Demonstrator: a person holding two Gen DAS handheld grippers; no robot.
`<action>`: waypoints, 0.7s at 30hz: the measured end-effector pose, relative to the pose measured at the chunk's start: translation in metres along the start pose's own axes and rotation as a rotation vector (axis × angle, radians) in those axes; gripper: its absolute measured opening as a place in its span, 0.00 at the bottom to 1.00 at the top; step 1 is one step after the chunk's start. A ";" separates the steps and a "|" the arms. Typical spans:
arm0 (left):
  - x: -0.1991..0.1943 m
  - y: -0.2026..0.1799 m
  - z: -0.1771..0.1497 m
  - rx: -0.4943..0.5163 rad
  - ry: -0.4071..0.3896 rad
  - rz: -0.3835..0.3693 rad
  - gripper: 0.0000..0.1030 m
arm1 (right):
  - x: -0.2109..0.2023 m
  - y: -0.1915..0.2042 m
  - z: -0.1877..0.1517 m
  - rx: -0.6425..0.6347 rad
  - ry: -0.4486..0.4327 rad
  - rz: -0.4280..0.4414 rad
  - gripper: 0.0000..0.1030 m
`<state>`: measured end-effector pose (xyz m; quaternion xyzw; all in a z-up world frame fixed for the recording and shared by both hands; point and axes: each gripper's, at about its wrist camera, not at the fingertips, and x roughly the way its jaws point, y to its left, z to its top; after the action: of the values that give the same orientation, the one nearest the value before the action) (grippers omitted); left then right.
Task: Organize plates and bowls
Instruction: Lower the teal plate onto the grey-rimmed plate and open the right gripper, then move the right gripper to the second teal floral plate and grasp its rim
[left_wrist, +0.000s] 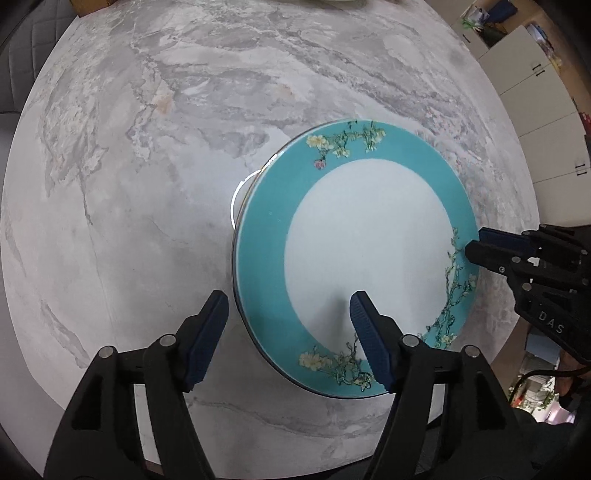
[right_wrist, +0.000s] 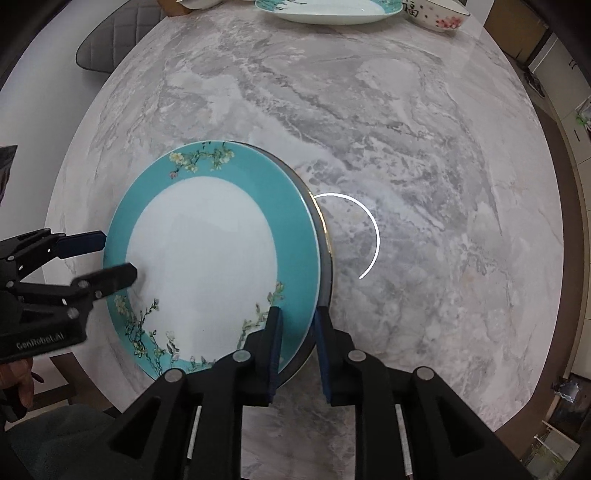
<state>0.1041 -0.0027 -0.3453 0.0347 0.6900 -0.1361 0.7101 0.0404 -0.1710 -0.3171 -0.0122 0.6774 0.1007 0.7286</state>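
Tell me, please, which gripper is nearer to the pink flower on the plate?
Left. The left gripper straddles the plate rim partway round from the pink flower; the right gripper straddles it nearly opposite.

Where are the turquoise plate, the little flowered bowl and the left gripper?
turquoise plate (left_wrist: 369, 236): left wrist view, white centre.
flowered bowl (right_wrist: 439, 16): right wrist view, outer wall.
left gripper (left_wrist: 290, 314): left wrist view, between fingertips.
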 end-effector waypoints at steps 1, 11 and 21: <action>0.004 0.000 -0.002 -0.010 0.007 -0.006 0.65 | 0.001 0.002 0.000 -0.001 0.001 0.000 0.20; 0.001 0.014 -0.012 -0.092 -0.031 -0.049 0.66 | -0.016 -0.011 -0.007 0.061 -0.064 -0.013 0.60; -0.059 0.040 0.033 -0.189 -0.249 -0.253 1.00 | -0.068 -0.069 0.011 0.194 -0.389 0.431 1.00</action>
<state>0.1455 0.0366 -0.2915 -0.1362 0.6056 -0.1619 0.7672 0.0586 -0.2460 -0.2573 0.2209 0.5188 0.1880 0.8042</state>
